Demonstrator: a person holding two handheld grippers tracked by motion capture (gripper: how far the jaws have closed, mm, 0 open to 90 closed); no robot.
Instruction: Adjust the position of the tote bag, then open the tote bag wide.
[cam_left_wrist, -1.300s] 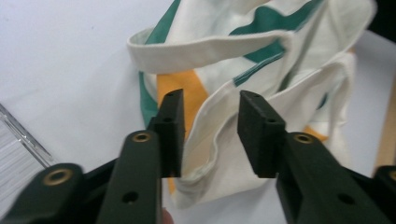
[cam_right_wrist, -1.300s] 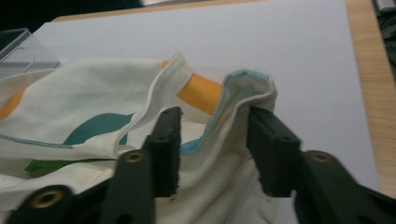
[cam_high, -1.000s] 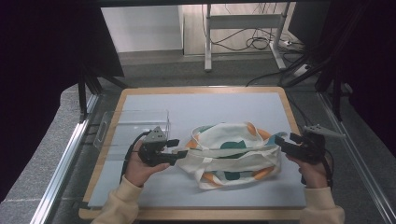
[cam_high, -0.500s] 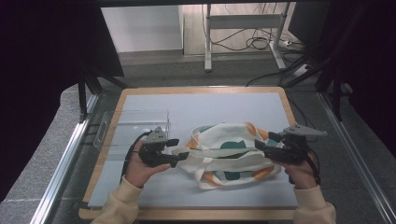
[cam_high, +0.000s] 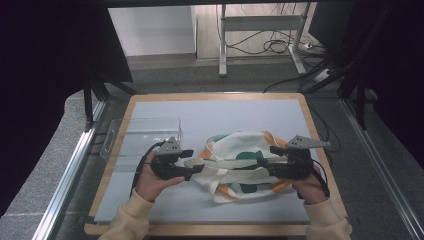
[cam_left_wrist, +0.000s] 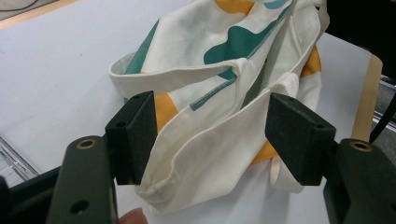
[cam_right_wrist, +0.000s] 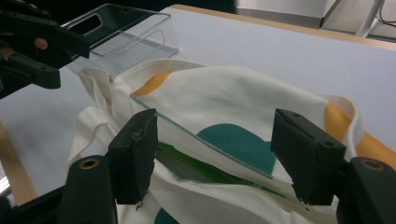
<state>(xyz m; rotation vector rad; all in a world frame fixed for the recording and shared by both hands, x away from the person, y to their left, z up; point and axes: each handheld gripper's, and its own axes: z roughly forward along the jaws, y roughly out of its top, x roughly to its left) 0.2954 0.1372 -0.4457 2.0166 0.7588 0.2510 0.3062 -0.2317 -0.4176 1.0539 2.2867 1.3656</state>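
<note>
The left gripper (cam_high: 196, 161) has just been opening, and loose cloth of the tote bag (cam_high: 240, 165) mid-mat lies between its jaws. The right gripper (cam_right_wrist: 215, 154), jaws apart, faces the bag's mouth; its view reveals green inside. Beyond stands a clear tray (cam_high: 140, 135).

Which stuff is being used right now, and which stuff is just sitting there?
In use:
- cream cloth tote bag with teal and orange patches
- left gripper, jaws just opening around the bag's edge
- right gripper

Just sitting there:
- clear plastic tray
- pale blue table mat
</note>
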